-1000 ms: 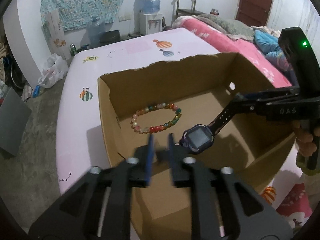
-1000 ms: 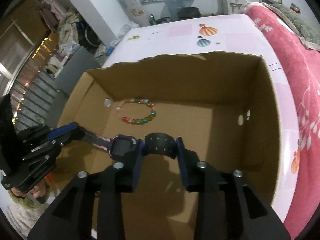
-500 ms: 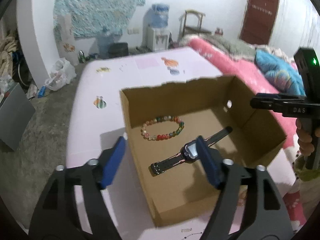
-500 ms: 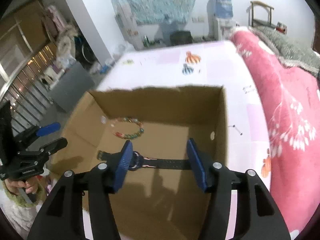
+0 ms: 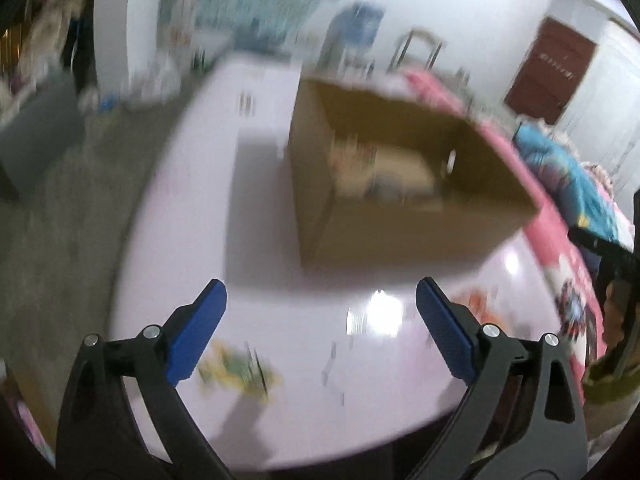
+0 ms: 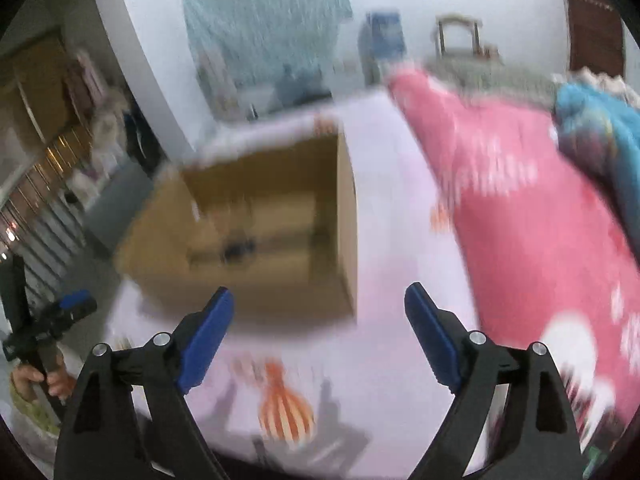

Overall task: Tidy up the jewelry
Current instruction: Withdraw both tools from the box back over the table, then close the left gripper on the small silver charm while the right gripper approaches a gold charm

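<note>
- over the pale pink table (image 5: 192, 240), left wrist view: left gripper (image 5: 320, 312) has just been opening; its jaws gape with nothing between them. cardboard box (image 5: 400, 232) sits toward the table's far edge, blurred shapes inside — likely jewelry. a smeared yellow-green item (image 5: 236, 372) lies near the front edge, perhaps still to sort.
- right wrist view: right gripper (image 6: 320, 312) also just opened, empty. a dark item, probably the watch (image 6: 238, 249), lies in the box. bare table ahead; pink bedding (image 6: 520, 240) crowds the right edge.
</note>
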`<action>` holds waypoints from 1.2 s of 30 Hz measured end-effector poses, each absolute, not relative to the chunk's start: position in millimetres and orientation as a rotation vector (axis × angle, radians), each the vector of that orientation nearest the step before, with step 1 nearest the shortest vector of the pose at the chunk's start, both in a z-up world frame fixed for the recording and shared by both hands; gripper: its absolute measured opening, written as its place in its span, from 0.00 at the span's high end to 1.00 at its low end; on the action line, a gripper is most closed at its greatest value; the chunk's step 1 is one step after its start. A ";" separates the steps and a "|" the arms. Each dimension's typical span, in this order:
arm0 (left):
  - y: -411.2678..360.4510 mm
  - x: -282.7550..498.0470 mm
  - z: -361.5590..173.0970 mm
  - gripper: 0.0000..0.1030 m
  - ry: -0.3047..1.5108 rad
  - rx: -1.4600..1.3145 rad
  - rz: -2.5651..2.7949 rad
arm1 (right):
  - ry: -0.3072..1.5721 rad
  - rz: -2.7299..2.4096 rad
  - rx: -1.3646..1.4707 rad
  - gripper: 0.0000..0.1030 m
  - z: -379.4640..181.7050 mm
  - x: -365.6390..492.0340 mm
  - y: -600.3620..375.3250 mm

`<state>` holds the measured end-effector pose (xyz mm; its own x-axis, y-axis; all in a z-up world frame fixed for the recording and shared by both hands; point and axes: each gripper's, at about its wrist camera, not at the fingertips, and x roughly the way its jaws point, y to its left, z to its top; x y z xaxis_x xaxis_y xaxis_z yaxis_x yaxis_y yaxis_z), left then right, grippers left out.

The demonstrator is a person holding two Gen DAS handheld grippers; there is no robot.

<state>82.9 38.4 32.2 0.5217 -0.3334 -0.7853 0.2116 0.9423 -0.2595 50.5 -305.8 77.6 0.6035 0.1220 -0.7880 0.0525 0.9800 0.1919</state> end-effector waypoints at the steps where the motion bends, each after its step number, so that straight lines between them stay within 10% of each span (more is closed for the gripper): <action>1: 35.3 78.6 17.5 0.11 1.011 -0.126 -0.312 | 0.992 0.035 0.196 0.18 53.5 43.4 -295.8; 9: -0.8 62.3 -33.9 0.08 1.048 0.076 -0.239 | 1.129 -0.088 -0.016 0.17 -17.9 27.2 -252.0; 36: -1.1 67.6 -43.6 0.07 1.009 0.156 -0.297 | 1.000 0.134 -0.056 0.07 13.6 13.6 -223.4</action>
<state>67.6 -1.1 -43.6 0.4969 -0.1723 -0.8505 0.3151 0.9490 -0.0081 13.6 -223.4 13.6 0.5326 0.0868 -0.8419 -0.1384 0.9903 0.0146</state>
